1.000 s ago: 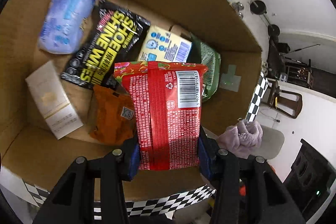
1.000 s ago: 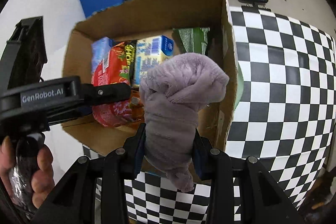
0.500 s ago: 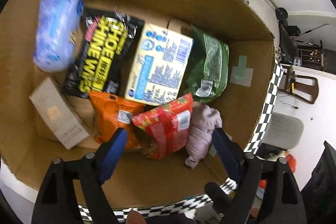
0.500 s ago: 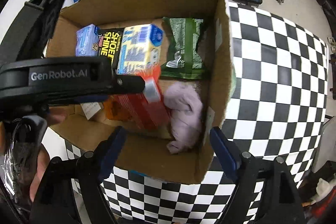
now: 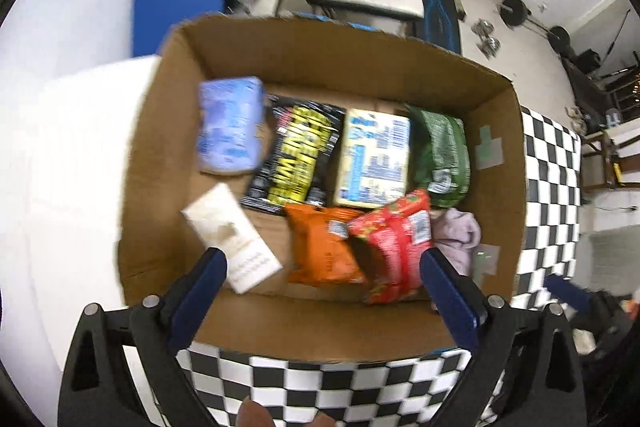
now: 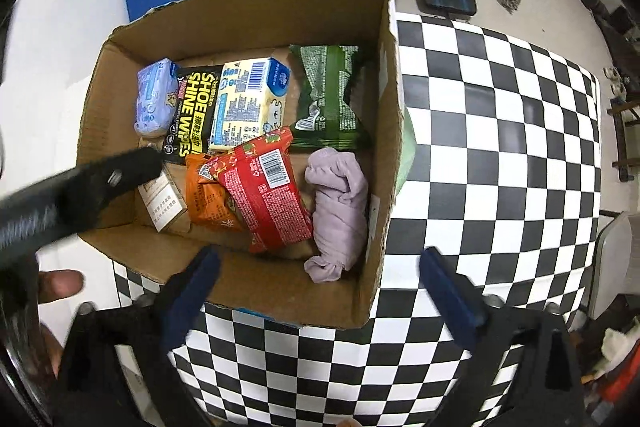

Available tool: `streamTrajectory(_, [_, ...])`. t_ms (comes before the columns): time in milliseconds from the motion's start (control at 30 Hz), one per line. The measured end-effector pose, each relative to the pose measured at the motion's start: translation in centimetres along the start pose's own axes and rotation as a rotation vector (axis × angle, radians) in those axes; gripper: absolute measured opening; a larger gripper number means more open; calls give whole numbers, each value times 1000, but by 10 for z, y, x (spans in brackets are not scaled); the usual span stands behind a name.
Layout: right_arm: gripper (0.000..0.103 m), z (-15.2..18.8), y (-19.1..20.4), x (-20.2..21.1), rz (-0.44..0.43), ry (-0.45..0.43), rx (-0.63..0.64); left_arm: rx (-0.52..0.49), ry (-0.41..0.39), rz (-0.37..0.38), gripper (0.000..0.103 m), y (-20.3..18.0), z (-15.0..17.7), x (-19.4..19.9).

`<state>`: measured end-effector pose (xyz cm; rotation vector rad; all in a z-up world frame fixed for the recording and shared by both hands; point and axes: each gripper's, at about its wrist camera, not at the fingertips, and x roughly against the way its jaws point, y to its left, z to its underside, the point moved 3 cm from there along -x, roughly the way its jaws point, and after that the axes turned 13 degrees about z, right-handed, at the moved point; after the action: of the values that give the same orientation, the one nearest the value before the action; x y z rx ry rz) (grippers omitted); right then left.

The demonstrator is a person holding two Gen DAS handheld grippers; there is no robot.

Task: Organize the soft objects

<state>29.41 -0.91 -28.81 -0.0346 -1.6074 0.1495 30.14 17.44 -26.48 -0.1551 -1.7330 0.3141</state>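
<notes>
Cardboard walls of the open box (image 6: 384, 155) hide part of the lilac rolled cloth (image 6: 340, 211) in the left wrist view, where much is blurred. In the right wrist view, the cloth lies inside the box, ahead of the right hand-held gripper (image 6: 320, 279), against the right wall, beside the red packet (image 6: 268, 191). The left hand-held gripper (image 5: 320, 279) hangs over the near edge. Both have fingers spread wide and hold nothing. Checkered counter (image 6: 500, 147) lies bare to the right of the box.

Checkered tabletop (image 6: 500, 147), open cardboard box (image 6: 384, 187) resting on its left part
</notes>
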Motion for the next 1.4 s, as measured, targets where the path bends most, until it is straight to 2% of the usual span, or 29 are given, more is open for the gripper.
streamTrajectory(100, [103, 5, -1, 2, 11, -19, -21, -15, -69, -50, 103, 6, 10, 11])
streamTrajectory(400, [103, 18, -5, 11, 70, -72, -55, -25, -108, -82, 103, 14, 25, 21])
streamTrajectory(567, [103, 20, -7, 15, 77, -81, -67, -37, -123, -73, 103, 8, 32, 32])
streamTrajectory(700, [103, 25, -13, 32, 65, -110, -83, -58, -179, -54, 103, -7, 45, 66])
streamTrajectory(867, [103, 55, -27, 97, 40, -226, -99, -111, -288, -45, 103, -34, 71, 133])
streamTrajectory(1033, [103, 96, -43, 167, 20, -333, -113, -134, -362, -28, 103, -56, 102, 192])
streamTrajectory(1233, [103, 141, -57, 236, 52, -451, -130, -145, -395, -35, 103, -69, 130, 231])
streamTrajectory(1400, [103, 167, -62, 270, 79, -498, -140, -143, -405, -31, 103, -75, 149, 254])
